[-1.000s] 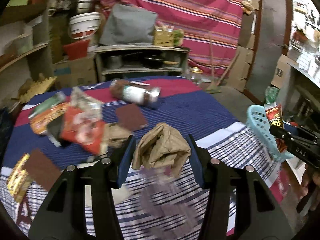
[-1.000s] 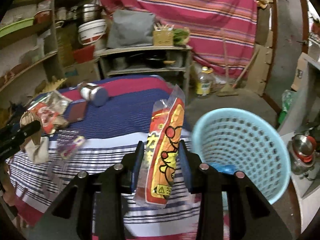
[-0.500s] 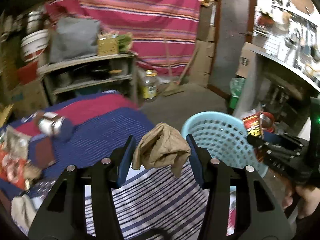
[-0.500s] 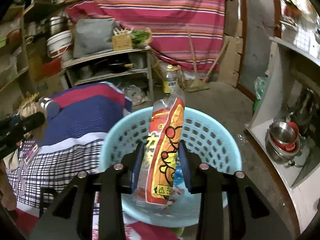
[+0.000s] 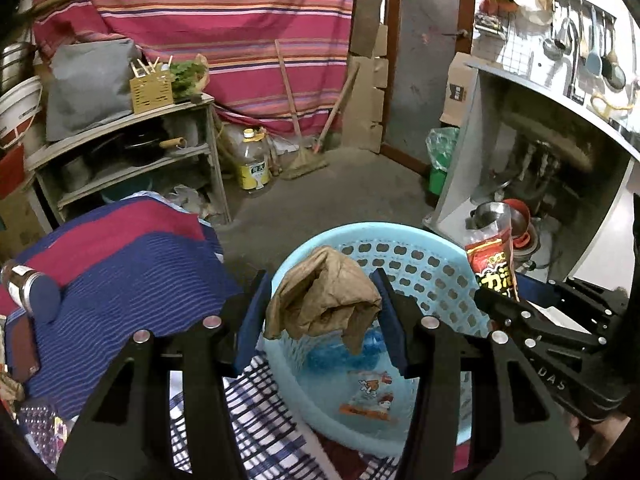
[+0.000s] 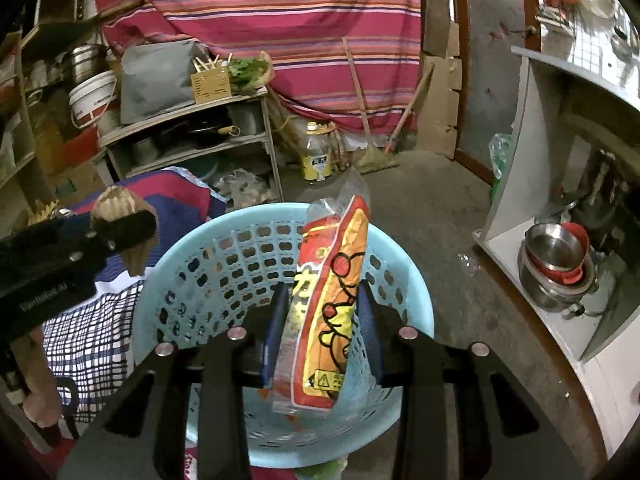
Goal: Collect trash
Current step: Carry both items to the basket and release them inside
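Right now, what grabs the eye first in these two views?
The light blue basket fills the lower middle of both views, with a blue wrapper and a snack packet already at its bottom. The right gripper holds a red-and-yellow snack bag upright over it; the left gripper holds crumpled brown paper above its near rim. Behind hangs a red striped cloth.

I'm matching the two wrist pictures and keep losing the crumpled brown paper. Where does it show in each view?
Left wrist view: the crumpled brown paper sits centre, between the left hand-held gripper's pads, over the blue basket.
Right wrist view: the paper is at the left edge, behind the black finger of that gripper, left of the basket.
Shared landmark: the blue basket; also the yellow-labelled bottle on the floor.
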